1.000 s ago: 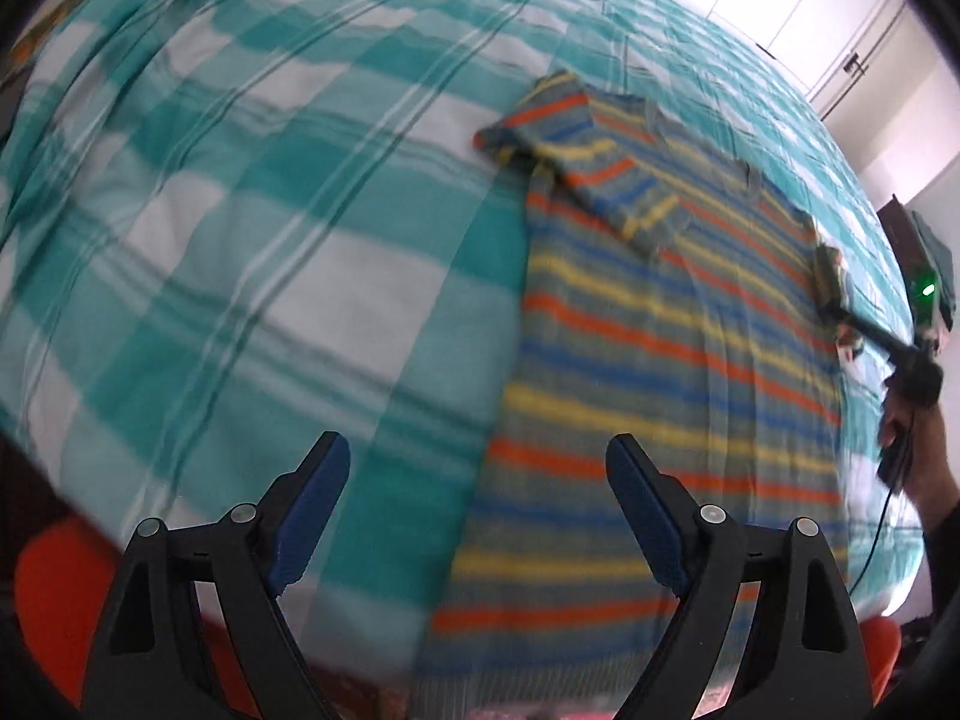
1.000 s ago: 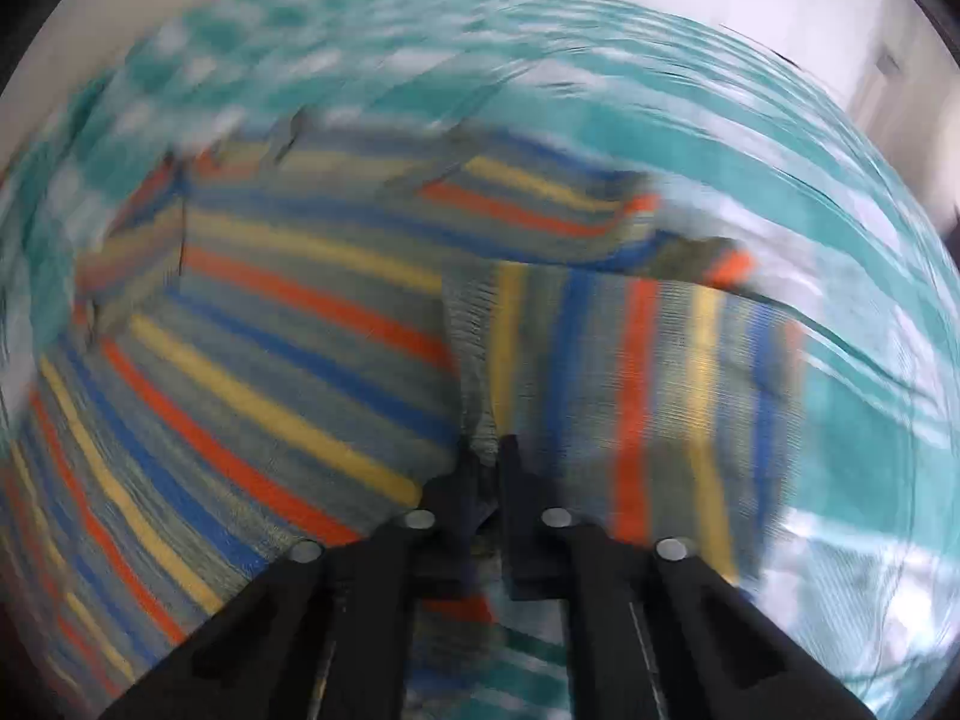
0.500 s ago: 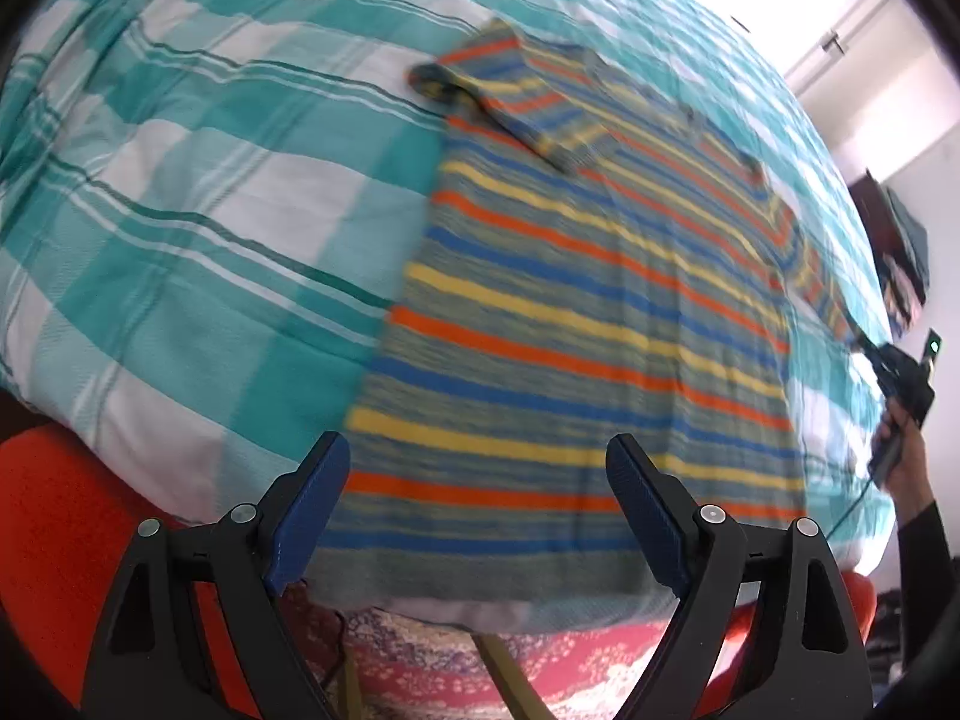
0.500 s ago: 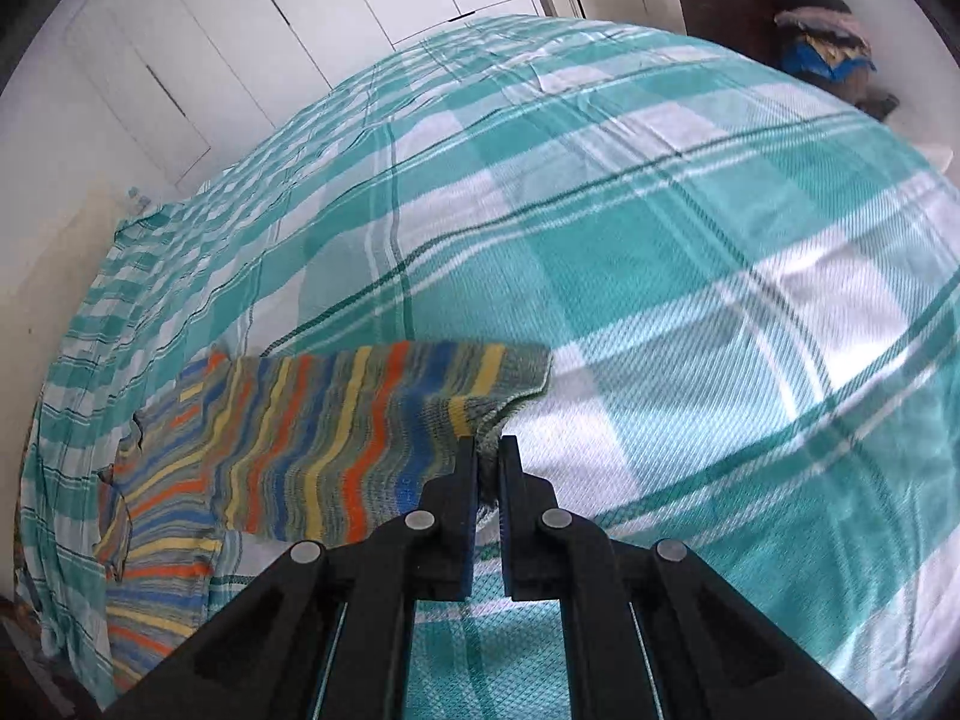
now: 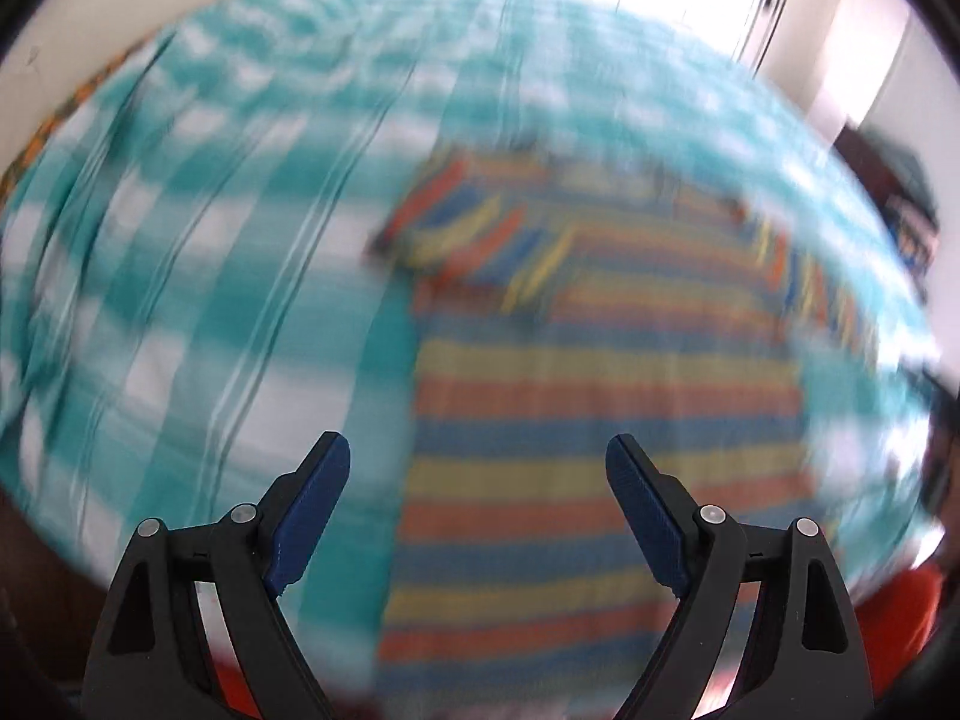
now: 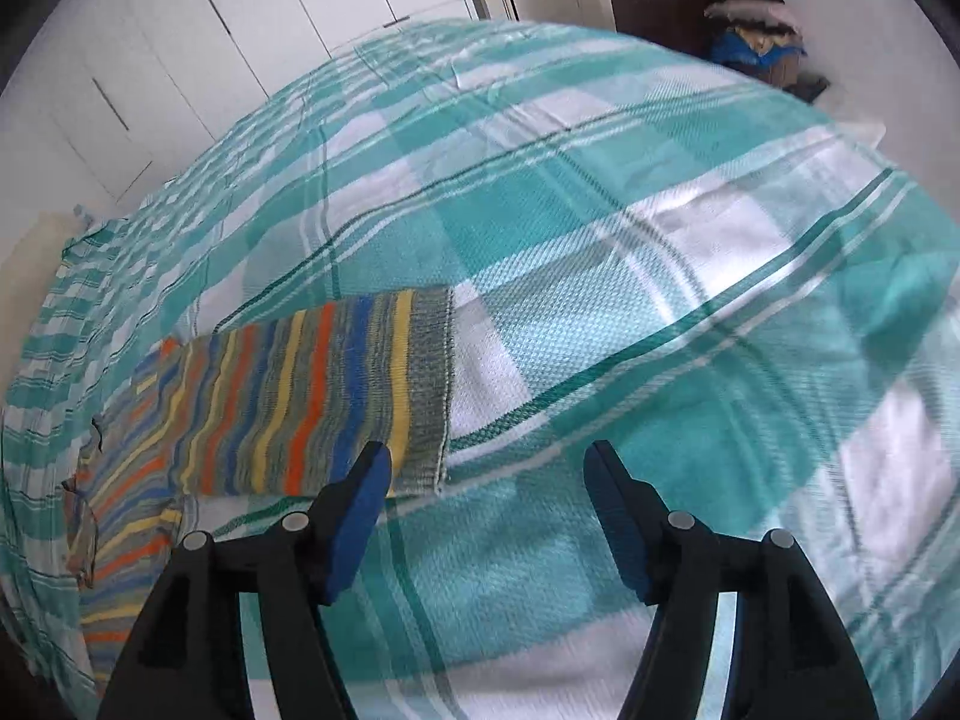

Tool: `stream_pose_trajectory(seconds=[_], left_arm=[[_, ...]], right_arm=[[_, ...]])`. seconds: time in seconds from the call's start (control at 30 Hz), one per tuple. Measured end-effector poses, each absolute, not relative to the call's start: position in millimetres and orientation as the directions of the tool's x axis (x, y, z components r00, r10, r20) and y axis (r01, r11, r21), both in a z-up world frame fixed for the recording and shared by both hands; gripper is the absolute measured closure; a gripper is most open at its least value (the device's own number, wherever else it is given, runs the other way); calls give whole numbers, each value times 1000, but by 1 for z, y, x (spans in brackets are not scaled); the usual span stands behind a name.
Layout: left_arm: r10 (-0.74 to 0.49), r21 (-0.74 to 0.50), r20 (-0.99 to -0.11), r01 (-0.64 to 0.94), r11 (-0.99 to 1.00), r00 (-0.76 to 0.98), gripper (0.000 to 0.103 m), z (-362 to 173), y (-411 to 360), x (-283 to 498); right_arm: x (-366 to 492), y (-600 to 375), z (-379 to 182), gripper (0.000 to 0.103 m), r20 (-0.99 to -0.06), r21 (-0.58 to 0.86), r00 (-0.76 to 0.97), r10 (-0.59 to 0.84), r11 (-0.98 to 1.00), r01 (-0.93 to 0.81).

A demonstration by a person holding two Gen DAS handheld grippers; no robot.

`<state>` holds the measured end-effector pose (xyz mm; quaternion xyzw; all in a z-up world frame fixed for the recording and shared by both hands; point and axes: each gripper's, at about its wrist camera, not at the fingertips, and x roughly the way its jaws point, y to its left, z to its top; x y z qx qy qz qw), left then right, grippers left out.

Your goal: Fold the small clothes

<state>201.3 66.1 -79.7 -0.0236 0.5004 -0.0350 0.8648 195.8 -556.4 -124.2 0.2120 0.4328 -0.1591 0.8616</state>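
Striped sweater sleeve lies flat on the bed, just left of your right hand-held gripper, jaws just opened, empty; left hand-held gripper wide, empty.

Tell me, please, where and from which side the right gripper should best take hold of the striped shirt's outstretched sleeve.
Probably at the grey ribbed cuff of the sleeve: it is the free end, flat on the checked bedspread. The right gripper, whose jaws have just been opening with nothing between them, could come from the bare cloth beyond the cuff.
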Motion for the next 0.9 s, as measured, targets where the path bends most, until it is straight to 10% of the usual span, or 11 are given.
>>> stream_pose_trajectory(seconds=[0.37, 0.4, 0.43, 0.47, 0.9], left_arm=[[129, 286, -908, 364, 886, 398, 33, -221, -43, 342], [111, 278, -901, 362, 890, 419, 41, -222, -40, 344], [99, 265, -902, 359, 895, 421, 84, -220, -37, 346], [102, 254, -909, 342, 904, 405, 99, -218, -31, 350], [195, 32, -863, -335, 942, 465, 102, -123, 290, 366]], right_arm=[[96, -430, -129, 29, -792, 353, 593, 141, 899, 258], [94, -420, -131, 29, -799, 352, 580, 158, 905, 238], [92, -411, -132, 29, -804, 349, 569, 174, 912, 214], [91, -404, -133, 29, -805, 342, 565, 181, 919, 193], [105, -383, -148, 29, -830, 255, 540, 139, 956, 146]])
